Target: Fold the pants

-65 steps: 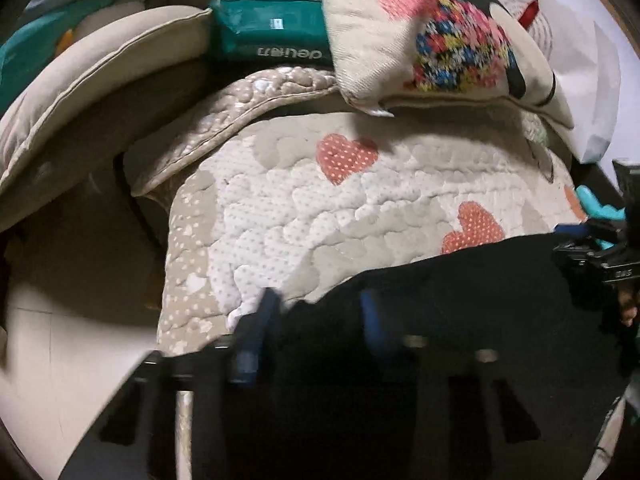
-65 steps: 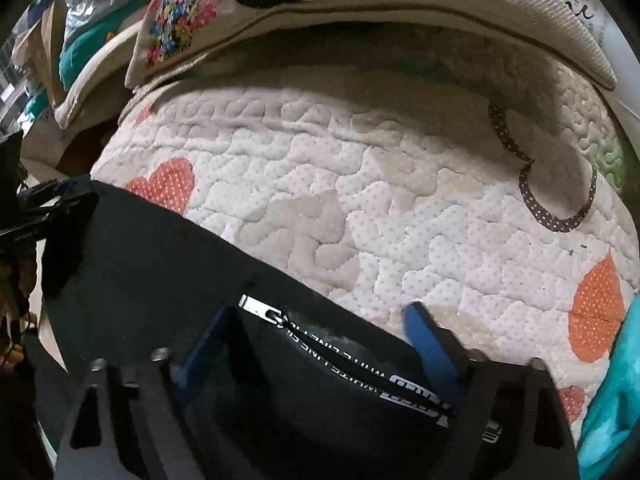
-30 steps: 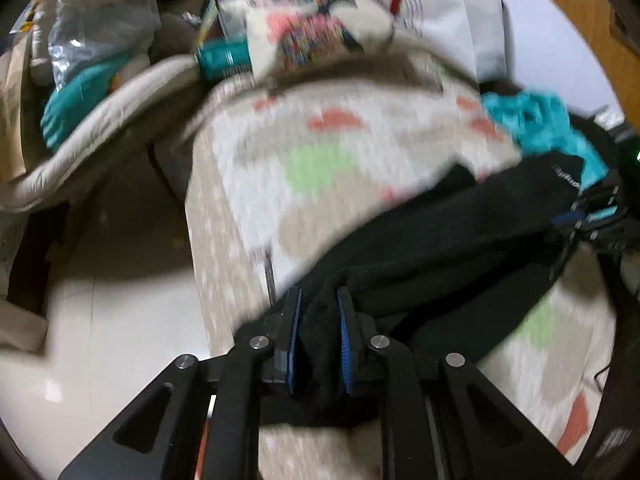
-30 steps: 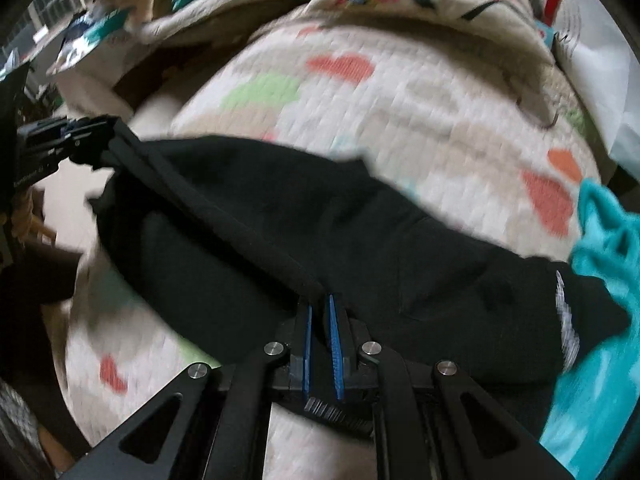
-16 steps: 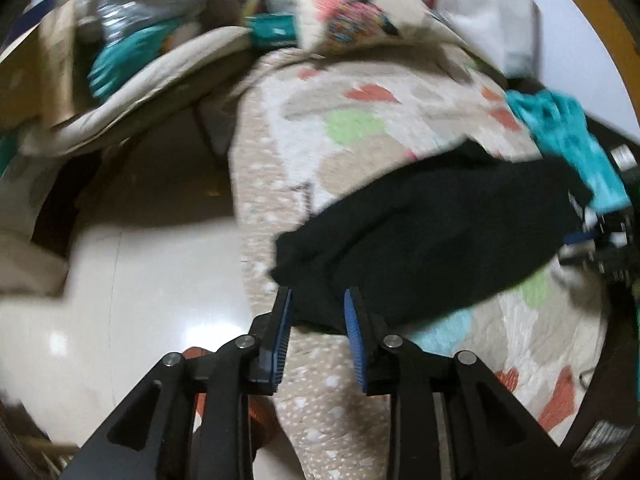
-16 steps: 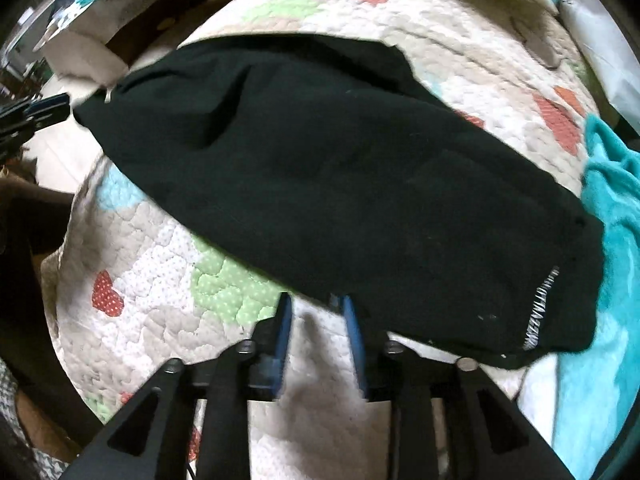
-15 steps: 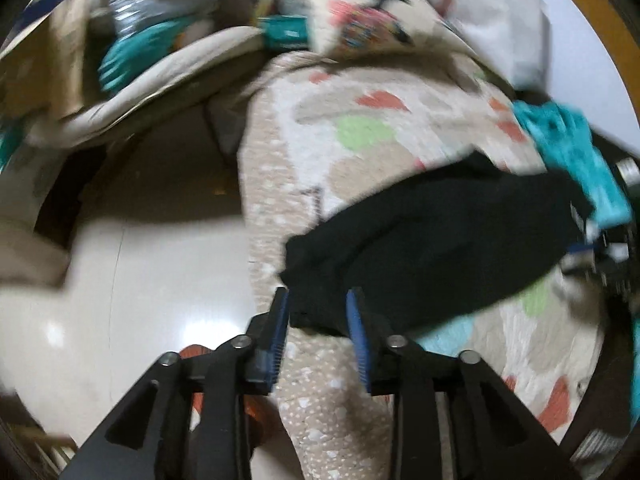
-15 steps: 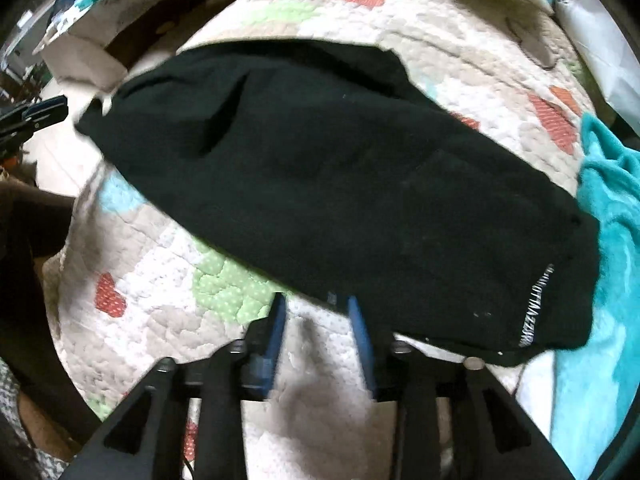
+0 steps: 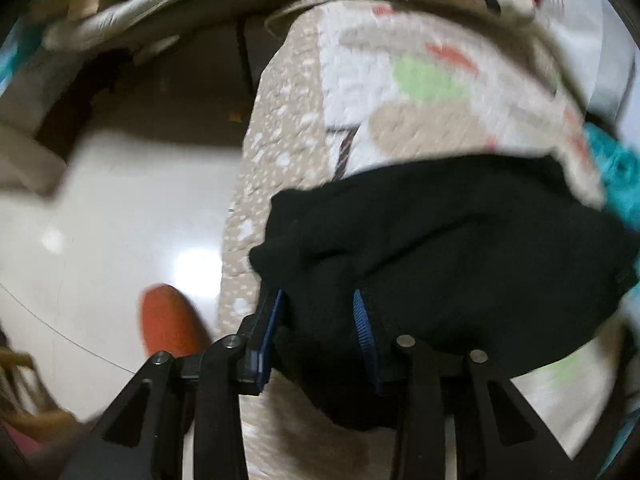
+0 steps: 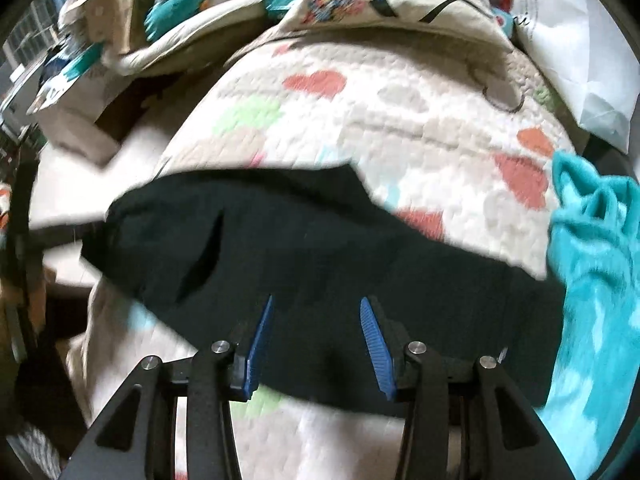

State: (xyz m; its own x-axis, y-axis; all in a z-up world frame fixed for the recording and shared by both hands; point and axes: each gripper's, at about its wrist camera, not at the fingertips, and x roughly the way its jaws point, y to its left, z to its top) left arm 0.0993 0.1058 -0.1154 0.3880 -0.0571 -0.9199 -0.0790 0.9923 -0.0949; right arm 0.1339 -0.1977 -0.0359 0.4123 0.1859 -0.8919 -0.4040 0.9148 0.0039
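Both jaws stand apart: left gripper (image 9: 318,312) and right gripper (image 10: 316,320) bracket the near edge of the black pants (image 10: 320,248) — a folded band across the quilt's (image 10: 400,120) near edge (another fold probably remains).

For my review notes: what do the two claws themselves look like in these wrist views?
Both look alike. The left claw and right claw have matte black angular frames with triangular cut-outs and round silver bolt heads at the joints. Each finger carries a thin, ribbed blue pad. No cables, markings or sleeves show.
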